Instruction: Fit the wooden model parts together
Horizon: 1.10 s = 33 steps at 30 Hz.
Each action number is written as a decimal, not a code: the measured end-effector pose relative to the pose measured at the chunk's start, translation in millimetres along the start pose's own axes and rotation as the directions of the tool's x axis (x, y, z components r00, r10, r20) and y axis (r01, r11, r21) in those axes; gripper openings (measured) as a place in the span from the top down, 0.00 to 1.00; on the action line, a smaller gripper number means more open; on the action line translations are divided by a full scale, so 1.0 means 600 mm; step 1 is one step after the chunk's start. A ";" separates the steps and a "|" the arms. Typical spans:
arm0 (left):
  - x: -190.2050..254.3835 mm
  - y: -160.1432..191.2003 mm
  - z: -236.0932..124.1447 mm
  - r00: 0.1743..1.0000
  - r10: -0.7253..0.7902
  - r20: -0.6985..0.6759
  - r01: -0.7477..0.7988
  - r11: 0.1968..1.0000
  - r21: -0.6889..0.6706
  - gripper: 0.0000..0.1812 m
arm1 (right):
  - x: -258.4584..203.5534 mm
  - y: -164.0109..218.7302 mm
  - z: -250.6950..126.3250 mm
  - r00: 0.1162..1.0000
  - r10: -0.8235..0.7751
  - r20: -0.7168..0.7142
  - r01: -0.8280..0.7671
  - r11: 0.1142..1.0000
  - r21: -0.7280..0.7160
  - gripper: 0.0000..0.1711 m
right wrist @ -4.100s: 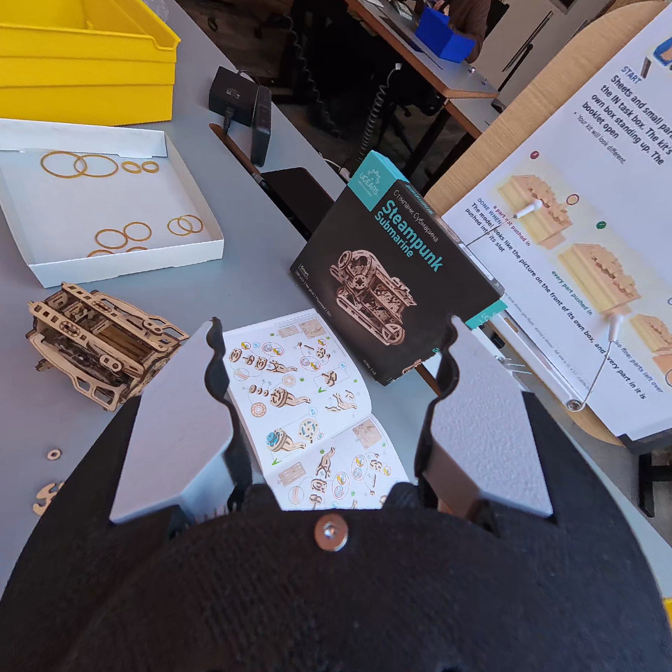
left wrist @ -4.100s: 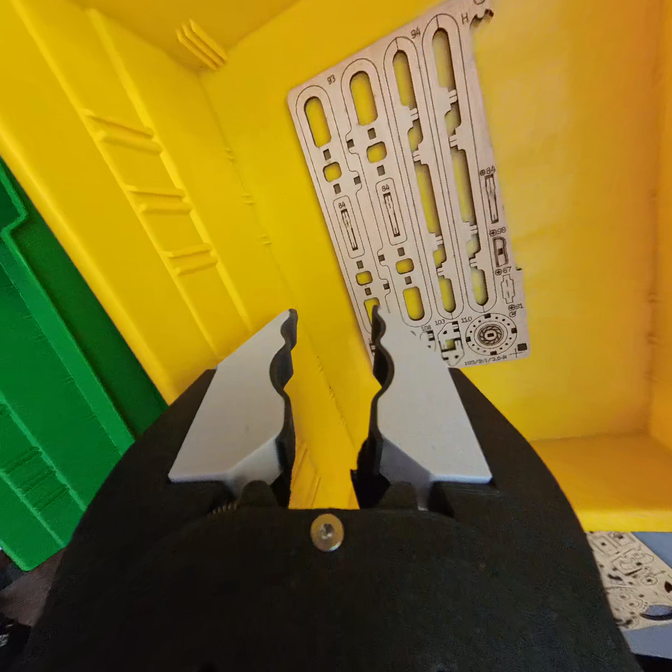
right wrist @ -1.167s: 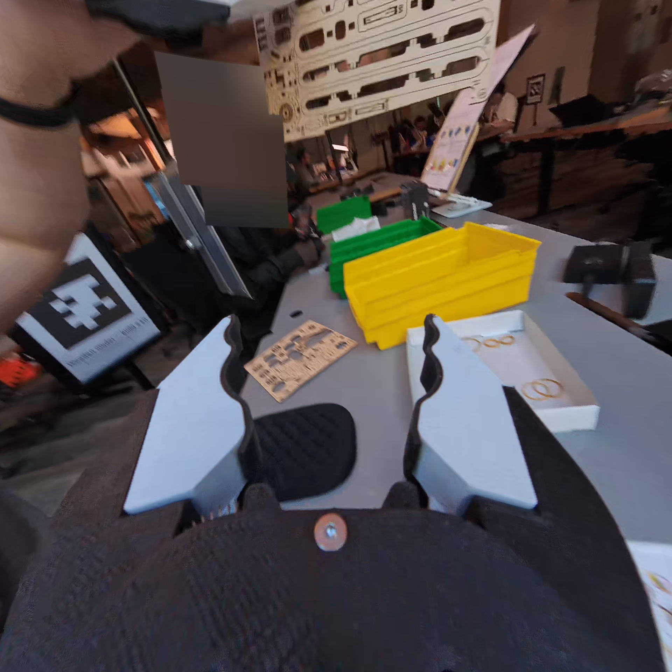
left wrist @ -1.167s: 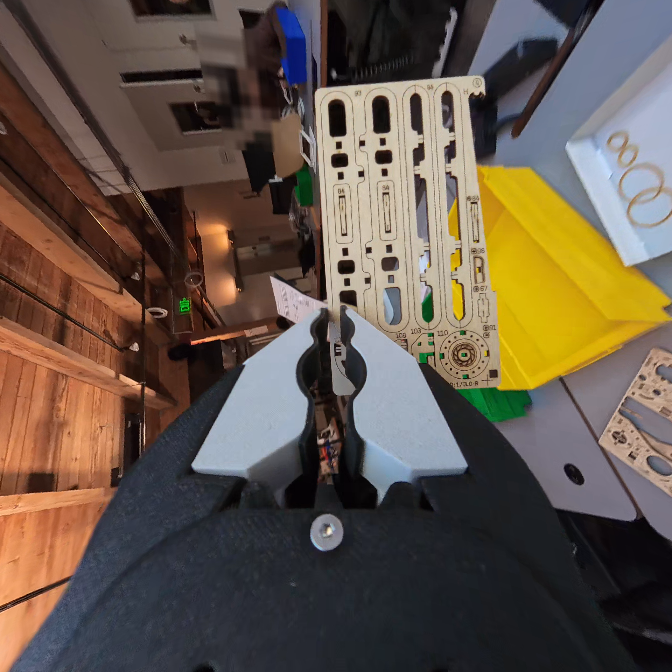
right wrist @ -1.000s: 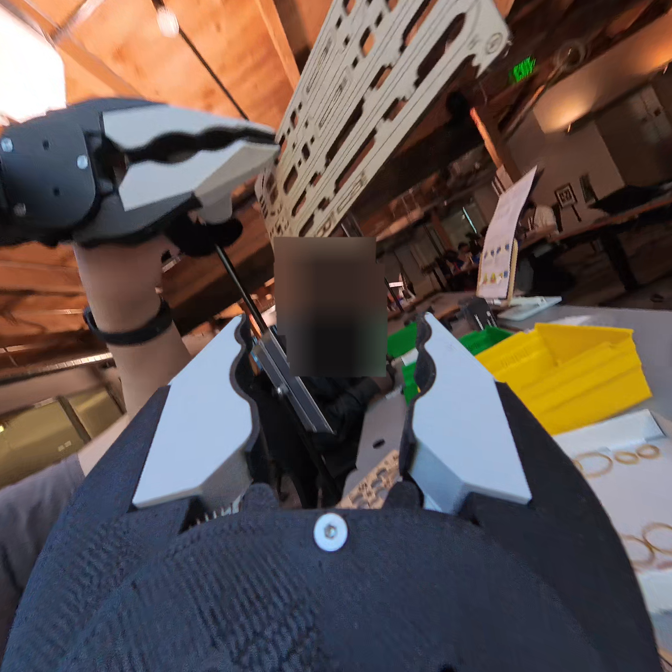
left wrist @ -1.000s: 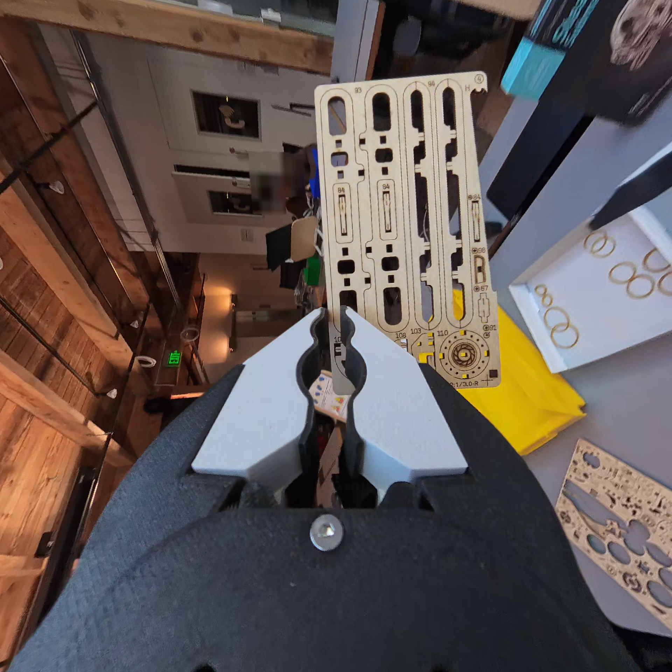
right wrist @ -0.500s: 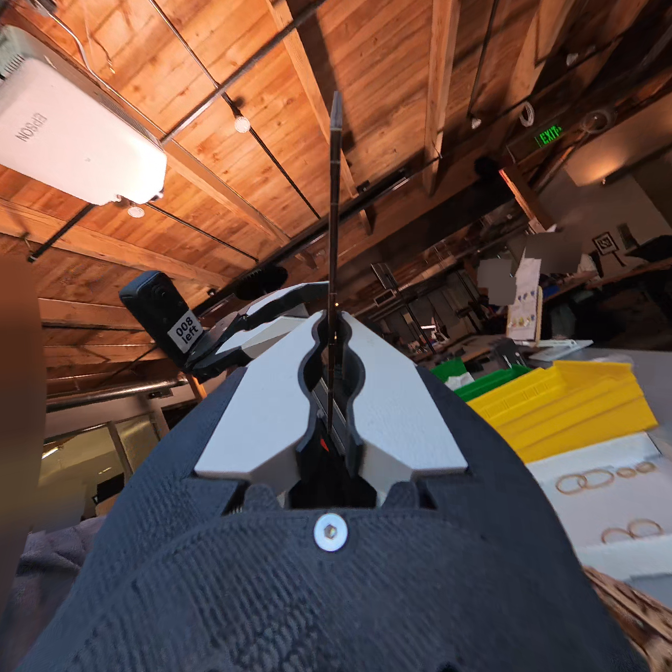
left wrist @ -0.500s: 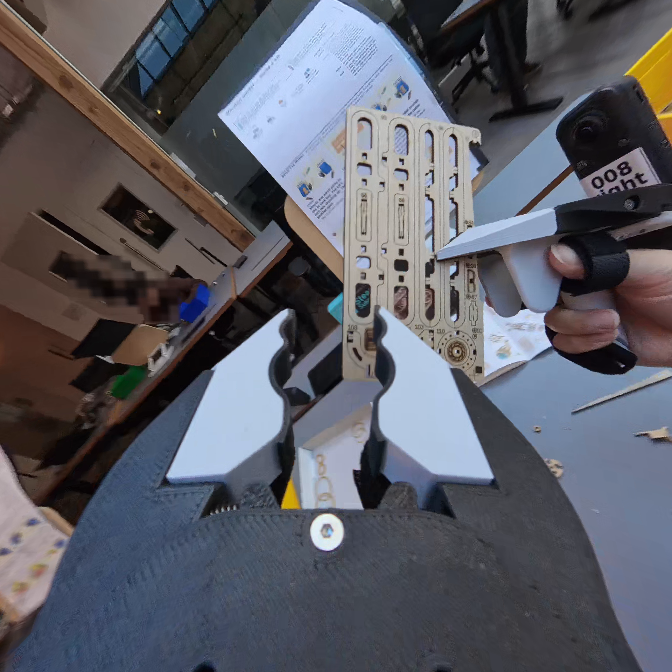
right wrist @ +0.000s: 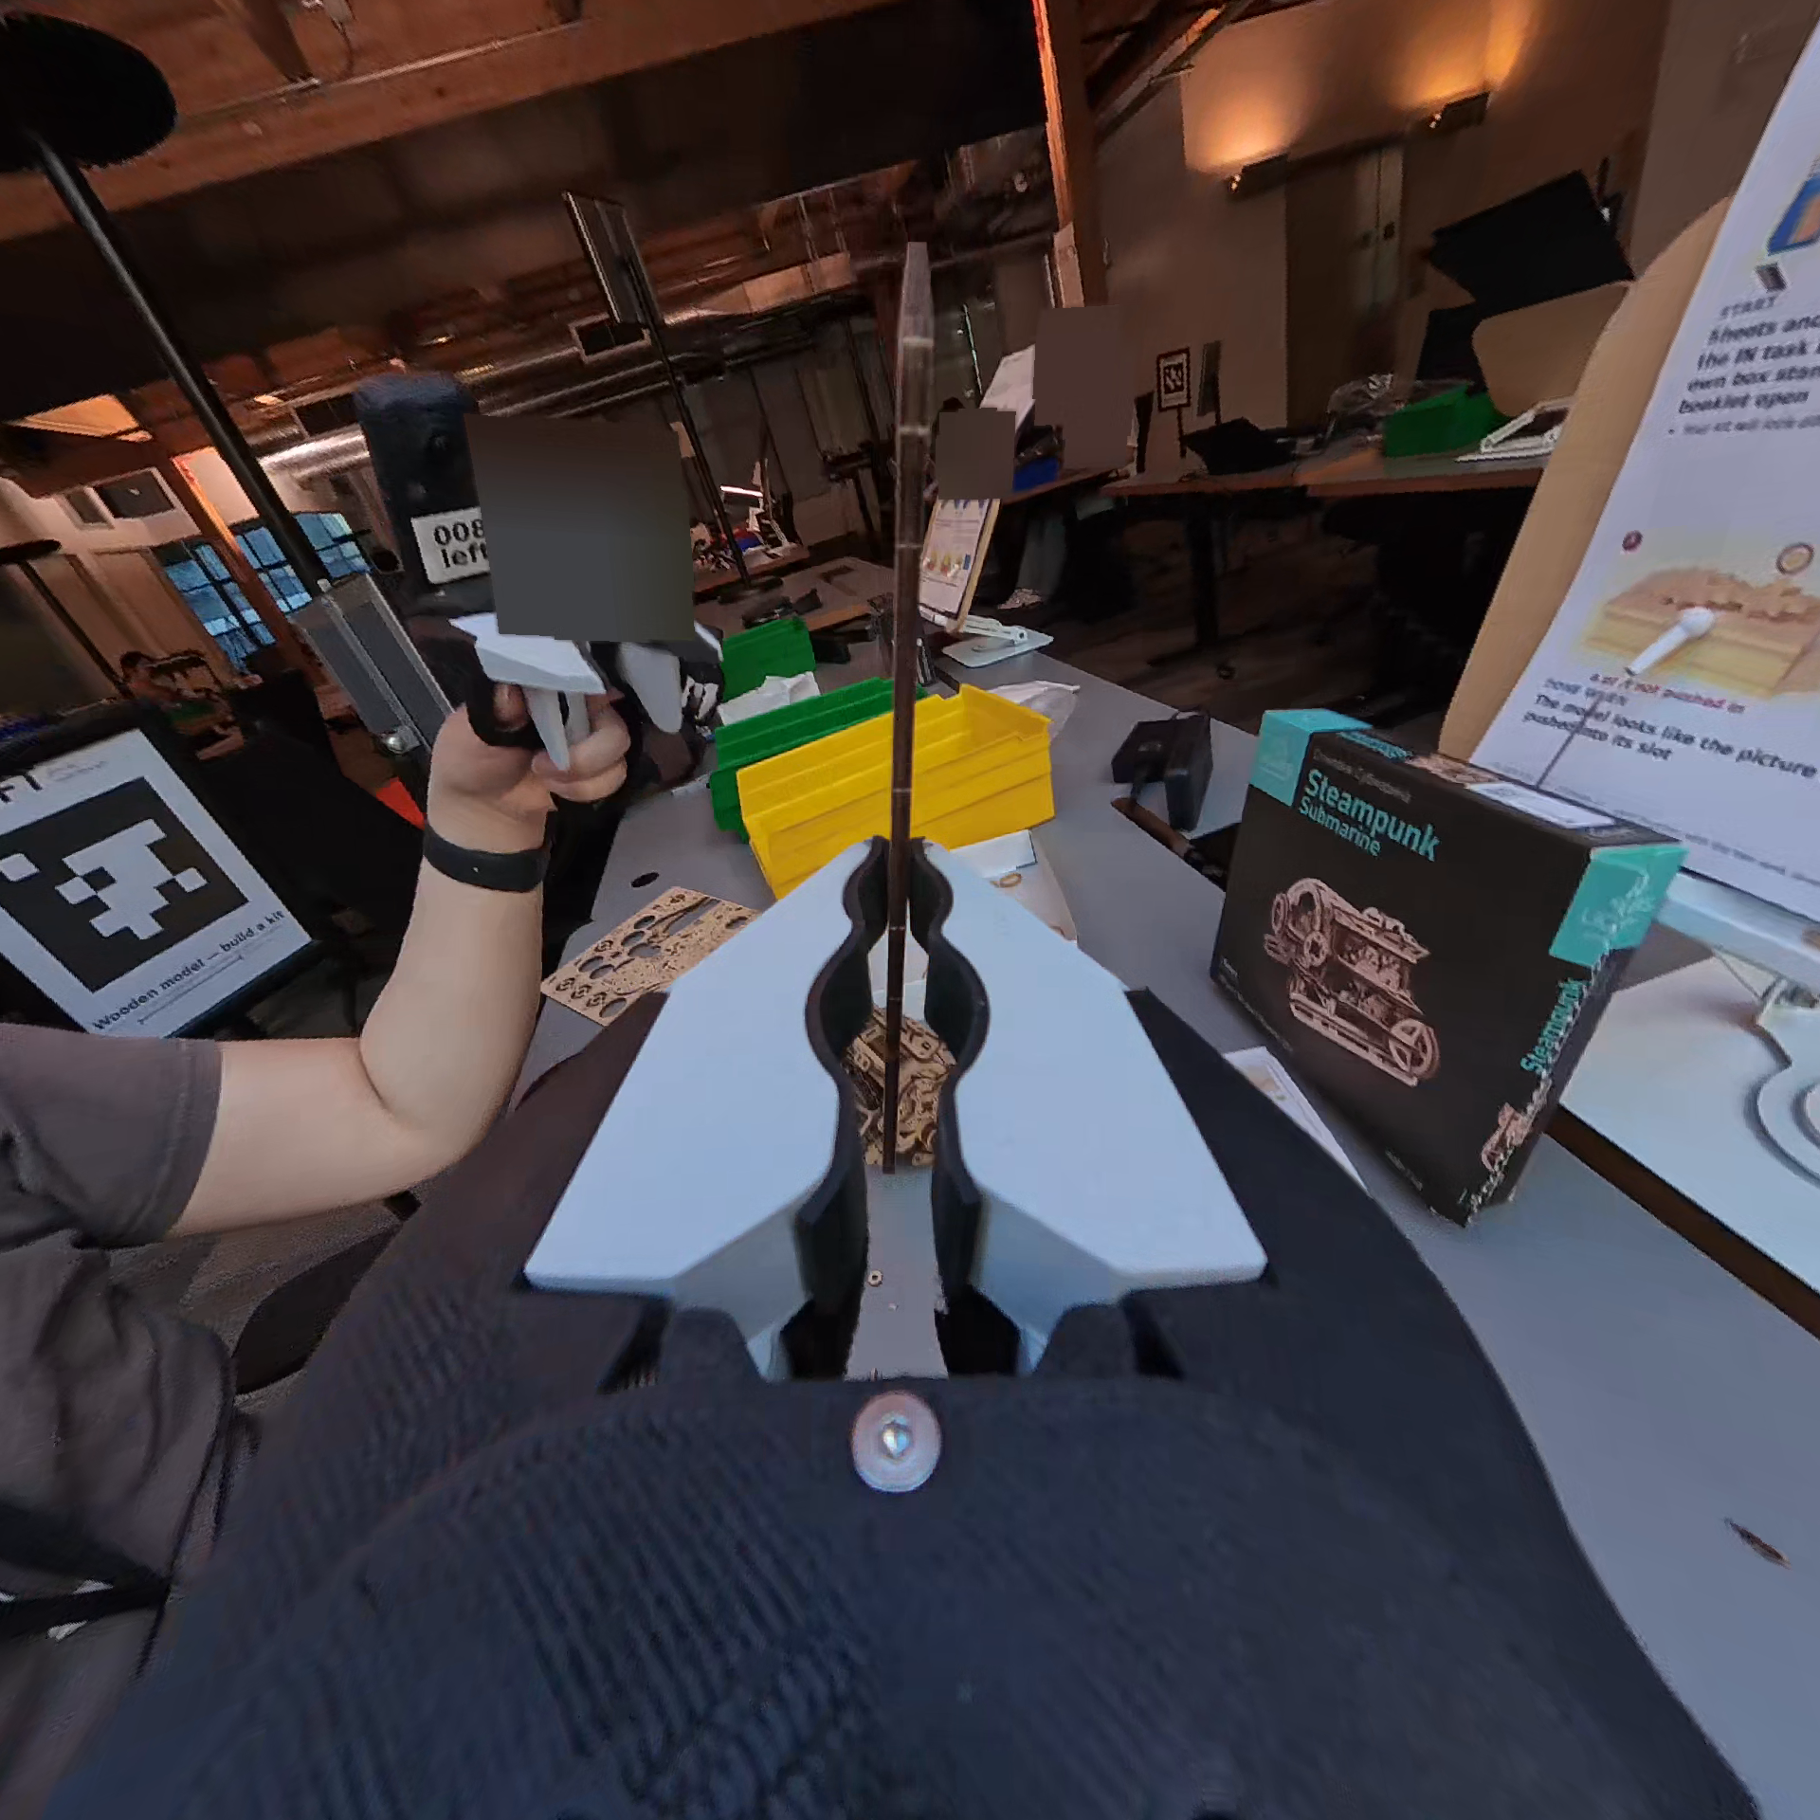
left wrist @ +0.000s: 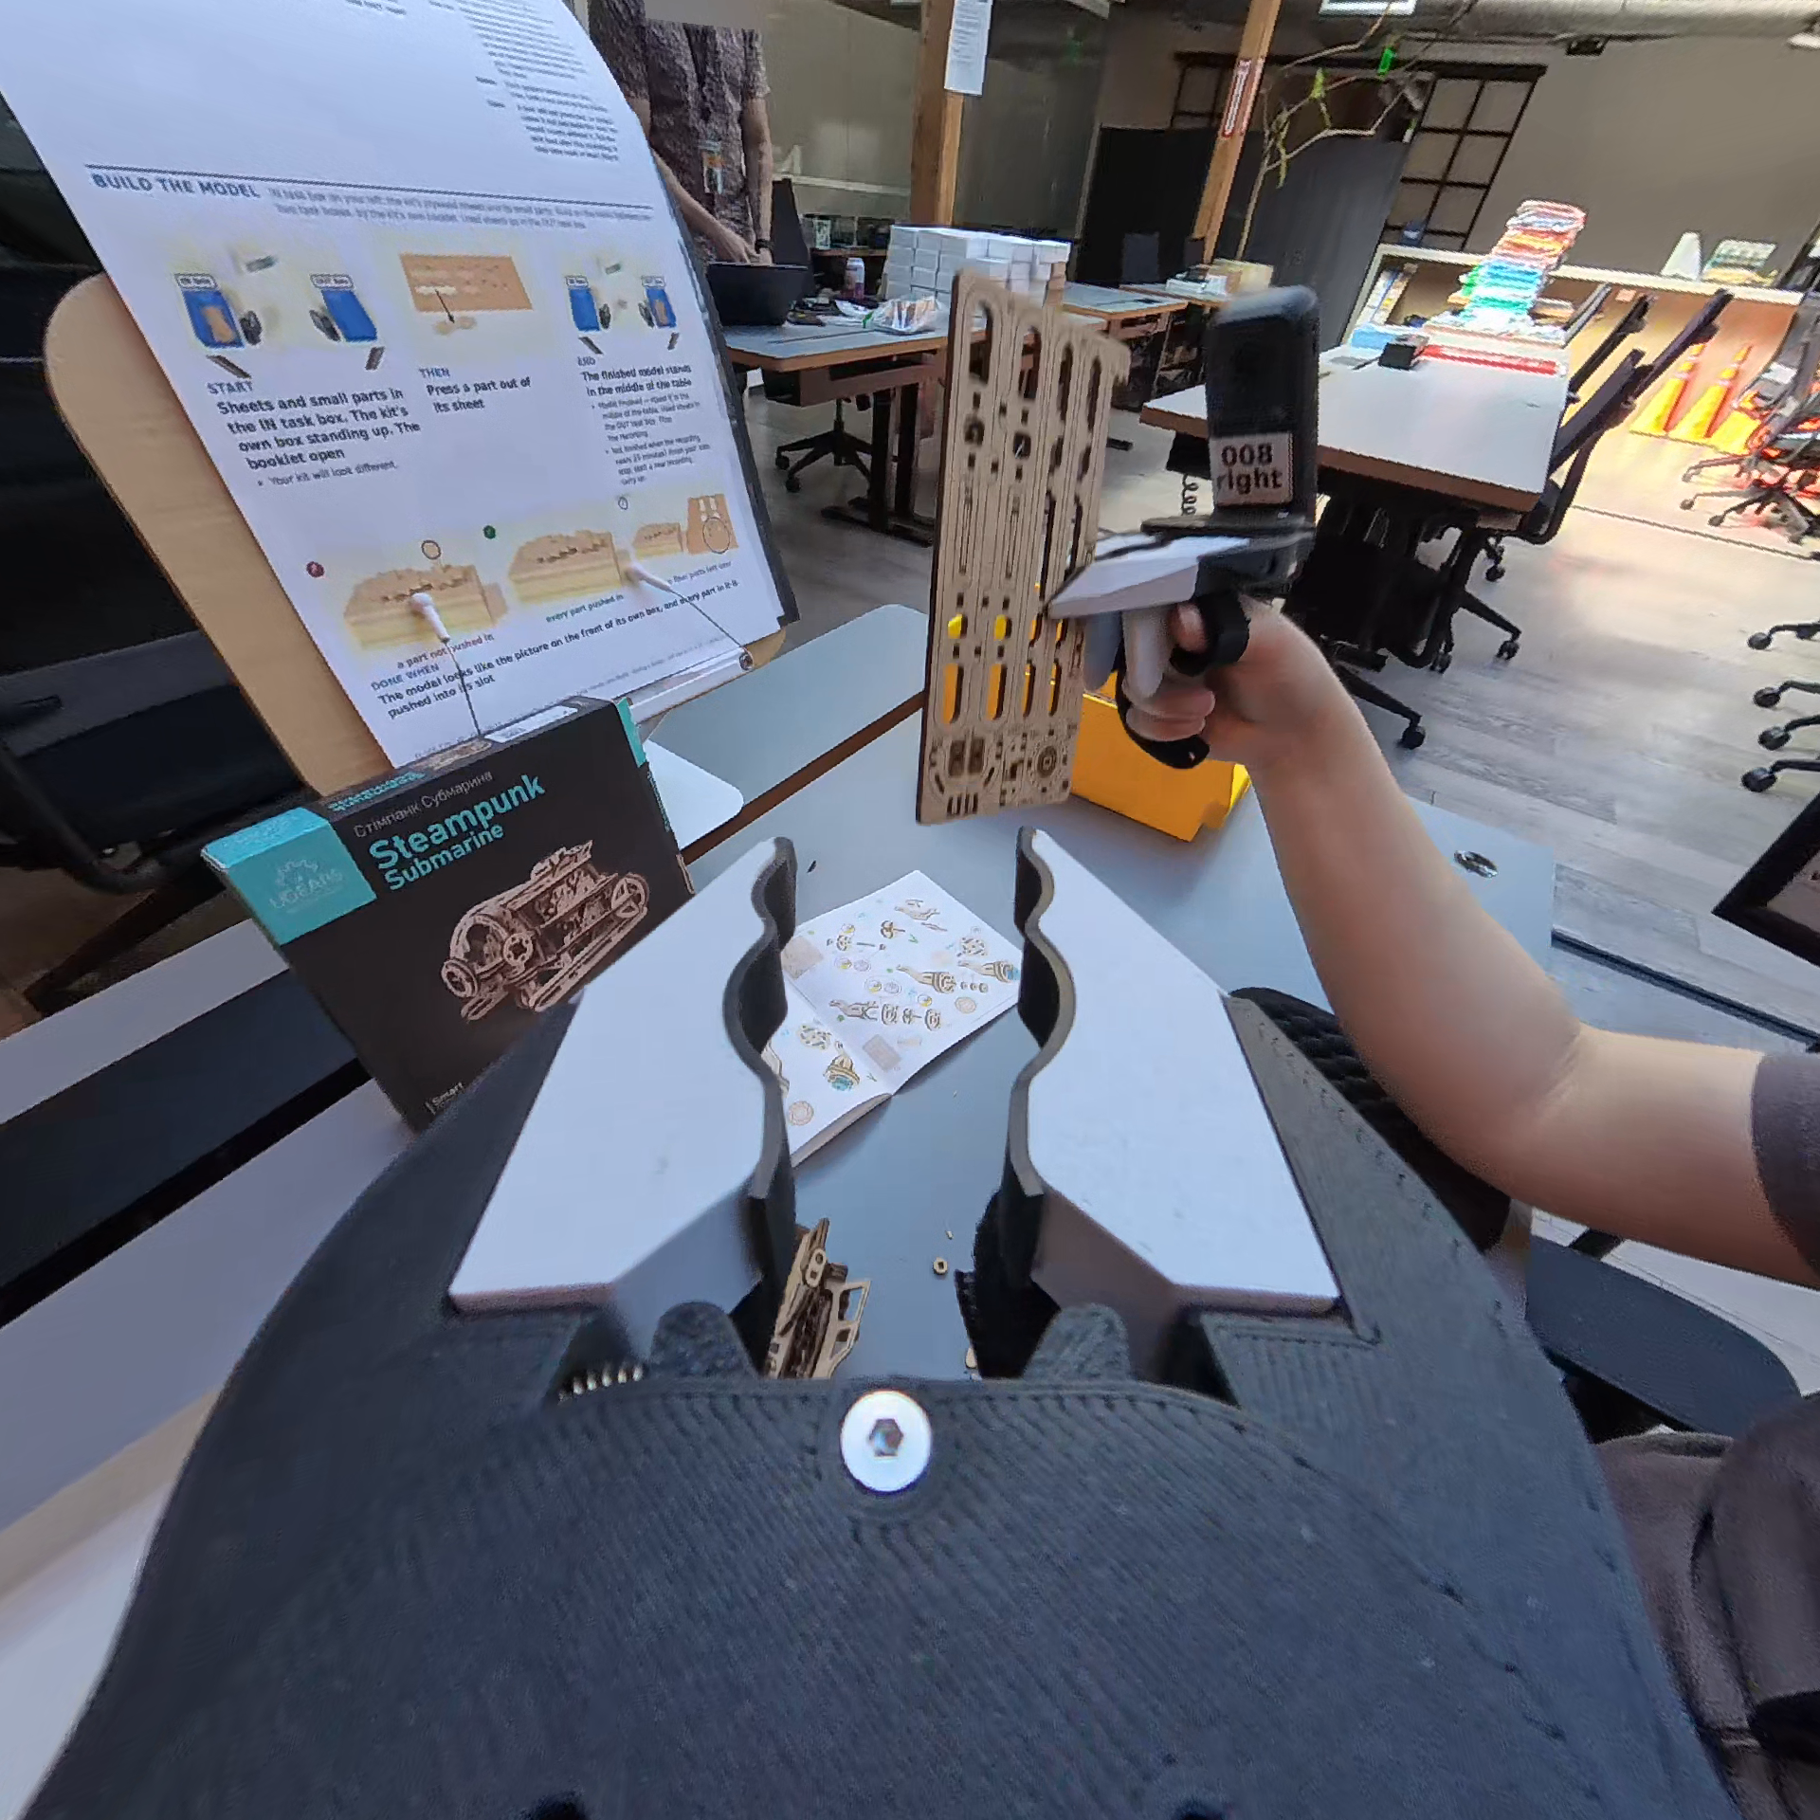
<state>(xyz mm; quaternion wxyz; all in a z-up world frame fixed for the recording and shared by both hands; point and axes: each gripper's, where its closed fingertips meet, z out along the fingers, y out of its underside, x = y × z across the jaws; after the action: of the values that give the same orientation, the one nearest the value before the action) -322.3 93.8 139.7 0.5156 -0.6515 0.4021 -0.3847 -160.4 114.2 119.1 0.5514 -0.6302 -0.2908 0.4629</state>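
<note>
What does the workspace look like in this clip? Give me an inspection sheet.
Surface: grey table, small wood bits scattered.
Job's things: wooden sheet held upright, edge-on in the right view; part-built model on the table; second sheet lying flat.
Clutter: kit box, open booklet, yellow bins, green bins.
Grippers: right tool shut on the wooden sheet; left tool open, empty.
Cables: nothing seen.
Surroundings: instruction board, desks, chairs.

The wooden sheet (left wrist: 1005,552) is motion-blurred at 12 o'clock. The partly built model (left wrist: 812,1315) is mostly hidden behind the left gripper (left wrist: 901,886). The instruction poster (right wrist: 1714,552) is cut off at 3 o'clock.
</note>
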 end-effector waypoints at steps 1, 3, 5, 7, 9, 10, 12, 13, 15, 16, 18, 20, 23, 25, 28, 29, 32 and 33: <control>-0.007 -0.001 0.007 1.000 -0.006 -0.013 0.006 1.000 0.007 0.76 | 0.008 0.015 0.004 1.000 0.009 0.005 -0.009 1.000 -0.015 0.99; -0.022 0.006 0.021 0.999 -0.011 -0.045 0.012 1.000 0.012 0.78 | 0.017 0.031 0.017 0.995 0.095 0.042 -0.092 0.994 -0.052 0.99; -0.039 0.023 0.037 0.996 -0.040 -0.075 0.041 0.999 0.016 0.79 | 0.014 0.041 0.025 0.993 0.098 0.072 -0.093 0.993 -0.076 0.99; -0.049 0.047 0.056 0.986 -0.089 -0.138 0.087 0.996 -0.018 0.81 | 0.019 0.053 0.031 0.994 0.092 0.053 -0.086 0.990 -0.115 0.99; -0.059 0.075 0.069 0.968 -0.172 -0.184 0.158 0.983 -0.090 0.80 | 0.028 0.066 0.037 0.996 0.093 0.018 -0.089 0.985 -0.150 0.99; -0.066 0.084 0.073 0.959 -0.209 -0.191 0.191 0.976 -0.107 0.80 | 0.032 0.074 0.040 0.995 0.095 0.006 -0.093 0.981 -0.168 0.99; -0.078 0.091 0.077 0.942 -0.263 -0.209 0.245 0.964 -0.108 0.80 | 0.038 0.088 0.045 0.994 0.105 -0.010 -0.105 0.975 -0.197 0.99; -0.081 0.092 0.076 0.934 -0.279 -0.221 0.262 0.959 -0.106 0.80 | 0.042 0.093 0.047 0.994 0.110 -0.015 -0.111 0.973 -0.205 0.99; -0.091 0.090 0.071 0.930 -0.295 -0.220 0.282 0.955 -0.086 0.80 | 0.046 0.098 0.049 0.992 0.126 -0.017 -0.127 0.970 -0.210 0.99; -0.098 0.086 0.070 0.931 -0.298 -0.208 0.293 0.954 -0.059 0.81 | 0.047 0.099 0.050 0.991 0.131 -0.014 -0.130 0.969 -0.208 0.99; -0.105 0.075 0.071 0.927 -0.317 -0.199 0.322 0.947 -0.008 0.85 | 0.049 0.102 0.051 0.989 0.146 -0.012 -0.146 0.967 -0.210 0.99; -0.100 0.076 0.076 0.923 -0.324 -0.209 0.328 0.945 -0.016 0.86 | 0.051 0.107 0.053 0.989 0.149 -0.009 -0.148 0.964 -0.219 0.99; -0.102 0.083 0.080 0.938 -0.303 -0.170 0.302 0.953 -0.036 0.85 | 0.053 0.113 0.055 0.985 0.172 0.003 -0.167 0.961 -0.223 0.99; -0.106 0.081 0.080 0.944 -0.294 -0.148 0.294 0.956 -0.020 0.86 | 0.058 0.119 0.057 0.982 0.189 0.002 -0.184 0.957 -0.224 0.99; -0.119 0.089 0.084 0.944 -0.302 -0.129 0.303 0.953 -0.016 0.90 | 0.062 0.124 0.059 0.977 0.211 0.012 -0.204 0.954 -0.222 0.99; -0.125 0.094 0.086 0.938 -0.323 -0.124 0.323 0.946 -0.021 0.91 | 0.063 0.124 0.060 0.975 0.222 0.016 -0.213 0.952 -0.219 0.99; -0.131 0.096 0.086 0.921 -0.365 -0.134 0.366 0.930 -0.014 0.92 | 0.063 0.125 0.062 0.970 0.241 0.023 -0.231 0.949 -0.213 0.99; -0.133 0.095 0.085 0.921 -0.366 -0.134 0.368 0.930 -0.009 0.92 | 0.063 0.126 0.062 0.970 0.243 0.024 -0.233 0.949 -0.214 0.99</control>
<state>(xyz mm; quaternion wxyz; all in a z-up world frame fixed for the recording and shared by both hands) -313.1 177.2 68.3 0.4115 -0.6839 0.3034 -0.5205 -189.9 146.2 37.8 0.4147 -0.7035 -0.2735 0.5083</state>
